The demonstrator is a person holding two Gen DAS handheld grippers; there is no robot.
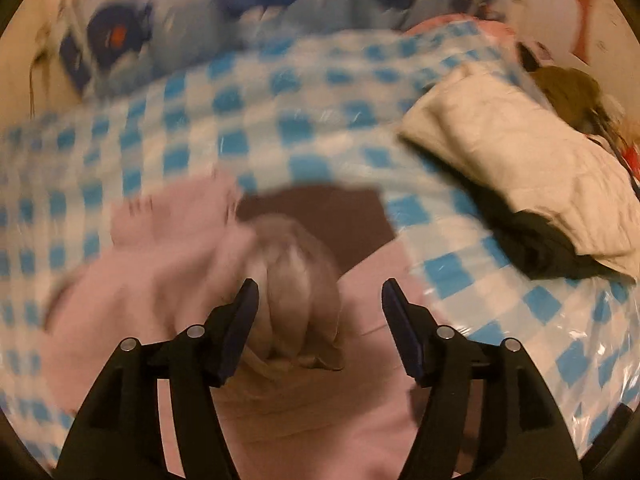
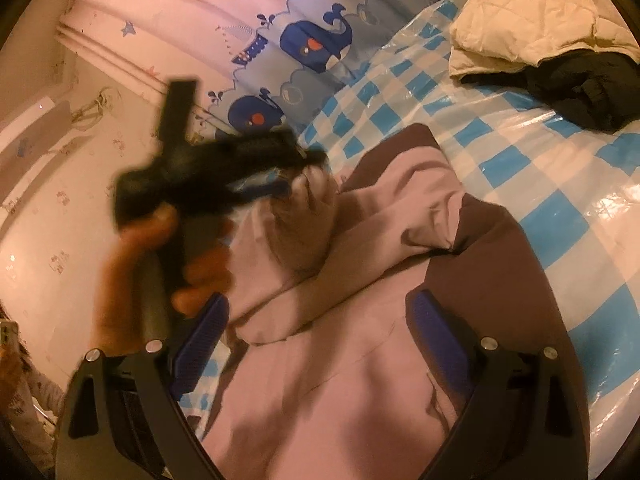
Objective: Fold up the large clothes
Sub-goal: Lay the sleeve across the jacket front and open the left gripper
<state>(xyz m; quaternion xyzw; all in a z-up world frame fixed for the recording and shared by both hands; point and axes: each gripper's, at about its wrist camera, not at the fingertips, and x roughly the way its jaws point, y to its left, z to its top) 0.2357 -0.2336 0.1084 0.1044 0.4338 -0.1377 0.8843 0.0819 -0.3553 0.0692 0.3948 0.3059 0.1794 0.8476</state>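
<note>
Bedroom setting: whale-print curtain [image 2: 304, 44] across the top of both views, and a blue-and-white checked plastic sheet [image 1: 280, 120] covering the bed, glossy and crinkled.

Pink garment with brown panels [image 2: 340, 360] fills the lower centre of both views, spread on the sheet, a bunched cuff or sleeve end [image 1: 296, 280] standing up at mid-frame. Judged: soft, thick knit, light for its bulk, limp; it should drape and sag from any pinch, and may slide on the slick plastic. Best hold, I think, is at seams or a doubled hem edge, not the loose middle.

Upper right: cream quilted piece [image 1: 520, 168] lying on a black garment [image 1: 536, 248], well apart from the work.

My left gripper [image 1: 320, 300] has its jaws spread, nothing pinched; the bunched cuff sits between the fingers but the pads do not press it. My right gripper [image 2: 316, 336] likewise stands spread above the pink cloth, empty.

Hard to read: left view is smeared by blur; in the right view my left hand [image 2: 160, 264] is blurred too. Garment's lower edge is cut off; the overall type is unclear.
</note>
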